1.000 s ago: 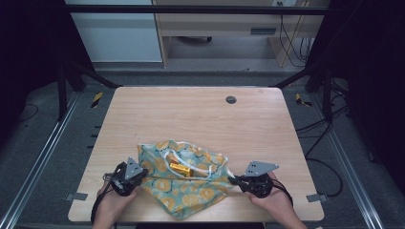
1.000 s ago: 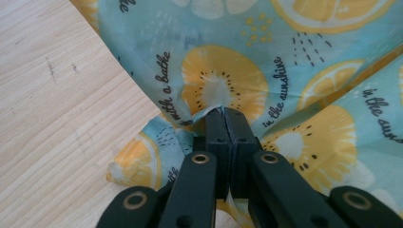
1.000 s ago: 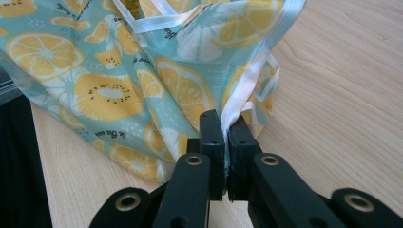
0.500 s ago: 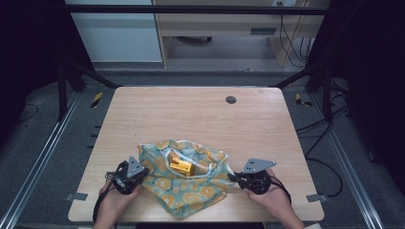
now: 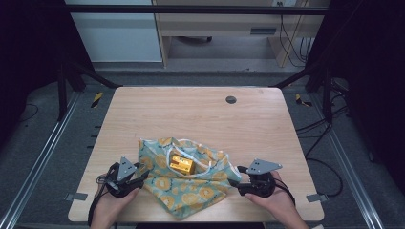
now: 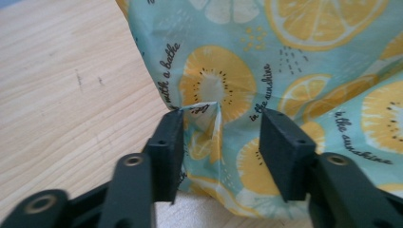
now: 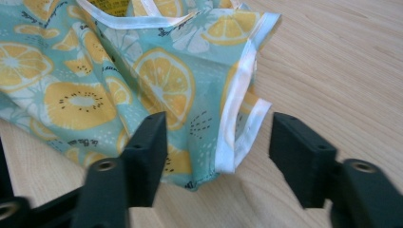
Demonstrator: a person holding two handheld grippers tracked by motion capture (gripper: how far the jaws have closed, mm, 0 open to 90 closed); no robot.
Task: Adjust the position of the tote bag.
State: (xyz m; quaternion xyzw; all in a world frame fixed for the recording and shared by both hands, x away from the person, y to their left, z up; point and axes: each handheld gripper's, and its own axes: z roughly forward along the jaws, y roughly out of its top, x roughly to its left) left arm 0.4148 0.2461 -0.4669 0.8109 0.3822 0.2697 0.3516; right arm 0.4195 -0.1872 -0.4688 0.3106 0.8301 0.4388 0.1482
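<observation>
A teal cloth bag printed with yellow fruit slices lies crumpled near the table's front edge. A yellow box shows in its white-trimmed mouth. My left gripper sits at the bag's left edge and its jaws have just been opening. In the left gripper view a pinched fold of cloth stands loose between the parted jaws of that gripper. My right gripper sits at the bag's right edge, jaws also just opened. The white hem lies between the jaws of the right gripper, not pressed.
The wooden table has a dark round grommet toward the back. Bare wood stretches behind the bag and to both sides. Metal rails and dark frame posts flank the table. A person's hands hold both grippers at the front edge.
Both grippers have opened and let go of the bag's side edges. The bag has slackened and settled on the table, and the yellow box shows more plainly.
</observation>
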